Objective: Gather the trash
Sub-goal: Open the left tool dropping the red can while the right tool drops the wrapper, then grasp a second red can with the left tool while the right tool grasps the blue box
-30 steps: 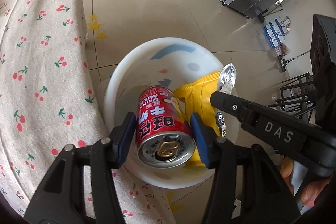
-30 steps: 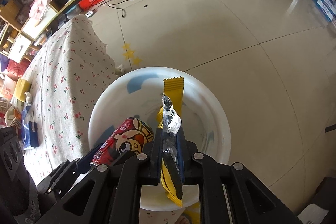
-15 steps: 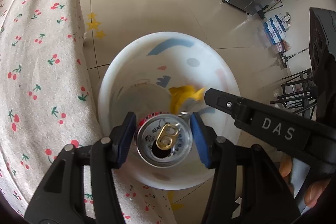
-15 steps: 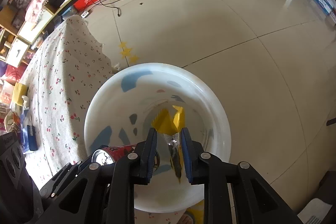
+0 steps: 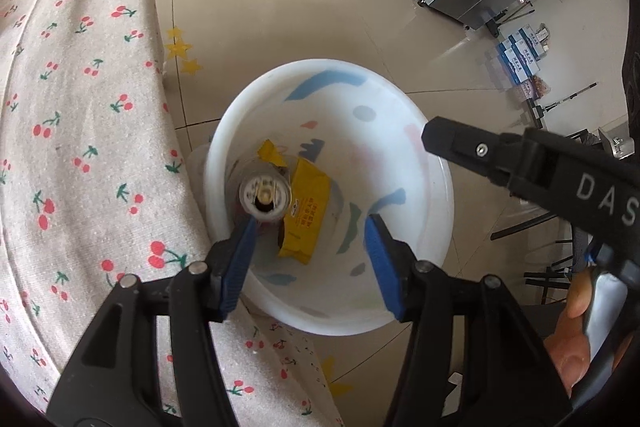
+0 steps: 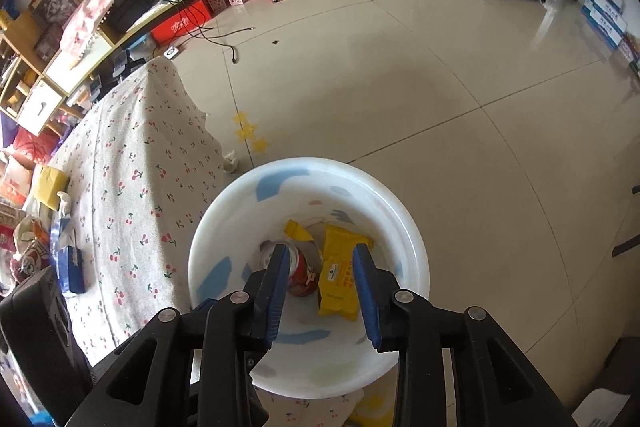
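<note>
The trash, a red drink can (image 5: 265, 197) and a yellow snack wrapper (image 5: 306, 217), lies at the bottom of the white bin (image 5: 424, 227), can beside wrapper. Over the bin, the left gripper (image 5: 310, 259) stands apart with nothing between its pads. The right gripper (image 6: 322, 297), also above the bin, has just been opening and holds nothing. This drop looks finished. The next move probably calls for swinging both grippers from the bin toward the cherry-print table (image 6: 132, 187) beside it for further litter.
</note>
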